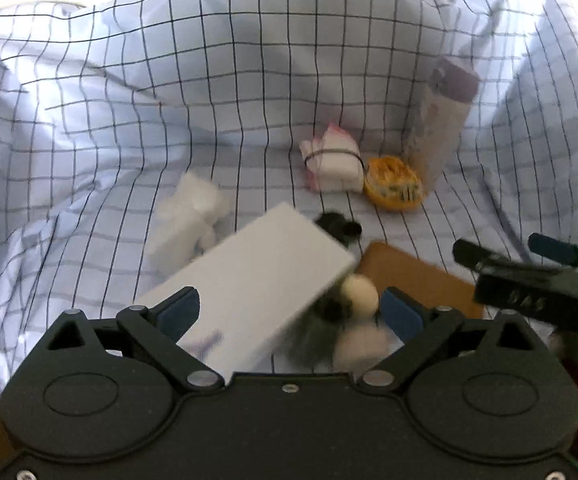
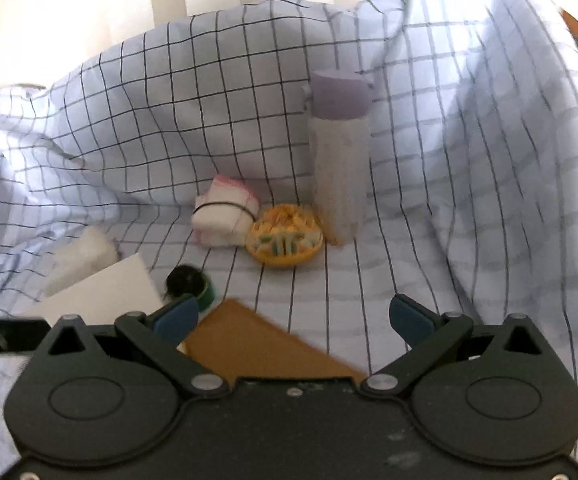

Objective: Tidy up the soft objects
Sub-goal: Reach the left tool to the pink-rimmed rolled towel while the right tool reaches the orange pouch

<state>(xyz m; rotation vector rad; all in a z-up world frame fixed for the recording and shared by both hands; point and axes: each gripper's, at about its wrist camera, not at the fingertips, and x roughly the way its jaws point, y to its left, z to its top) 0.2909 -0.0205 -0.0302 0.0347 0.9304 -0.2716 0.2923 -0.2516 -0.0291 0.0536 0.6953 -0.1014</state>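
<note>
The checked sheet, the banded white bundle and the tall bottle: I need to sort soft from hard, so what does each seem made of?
Checked sheet: thin woven cloth, matte; it creases and drapes.
Banded white bundle: probably folded cloth or tissue, matte; a dark band dents it.
Tall bottle: likely hard plastic, smooth, with a purple cap; it stands upright.

- The left gripper [image 1: 291, 312] has a matte black body with two round raised discs, silver screws at the linkage pivots and dark blue pads [image 1: 403, 314] on its fingertips
- The right gripper [image 2: 293, 320] is built the same: black angular linkage arms, triangular cut-outs, silver pivot screws, dark blue pads [image 2: 411, 322]; pale scuffs mark its housing
</note>
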